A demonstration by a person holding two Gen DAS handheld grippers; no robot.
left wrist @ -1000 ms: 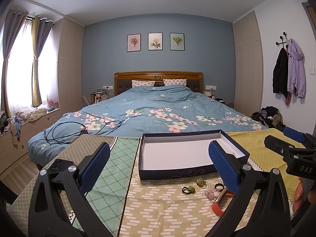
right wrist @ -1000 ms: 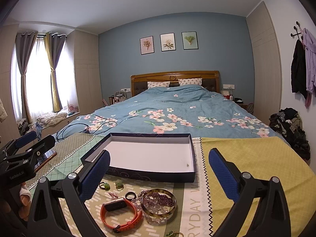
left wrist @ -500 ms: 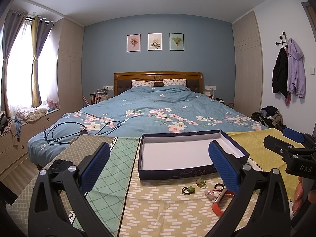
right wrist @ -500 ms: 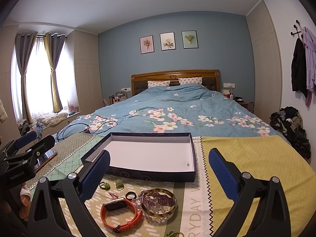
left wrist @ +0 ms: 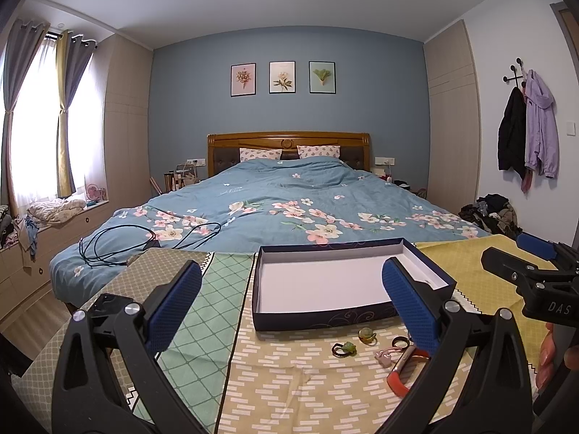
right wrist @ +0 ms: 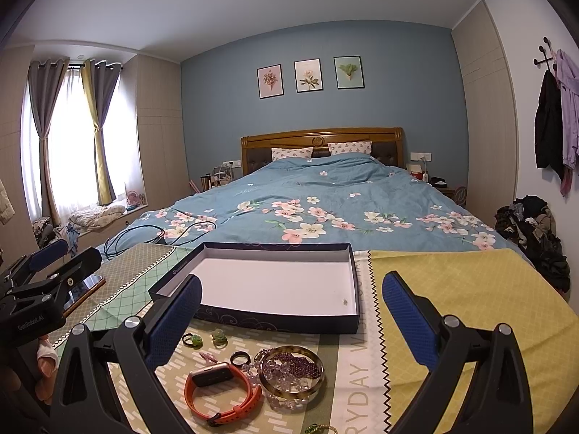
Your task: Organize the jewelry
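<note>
A shallow dark blue box (left wrist: 325, 316) with a white empty inside stands on the patterned cloth; it also shows in the right wrist view (right wrist: 275, 316). In front of it lie loose pieces: an orange smartwatch band (right wrist: 220, 394), a gold bangle (right wrist: 291, 374) with purple and clear beads inside, a black ring (right wrist: 239, 358), two green rings (right wrist: 204, 338), a small pink piece (right wrist: 207, 356). My left gripper (left wrist: 289, 302) is open and empty, left of the pieces. My right gripper (right wrist: 291, 313) is open and empty, above them.
A patchwork cloth (right wrist: 452, 307) of green, beige and yellow covers the table. Behind it is a bed with a blue floral duvet (left wrist: 289, 209) and a black cable (left wrist: 119, 242). A phone (right wrist: 85, 287) lies at the left. Clothes are piled at the right wall (right wrist: 535, 235).
</note>
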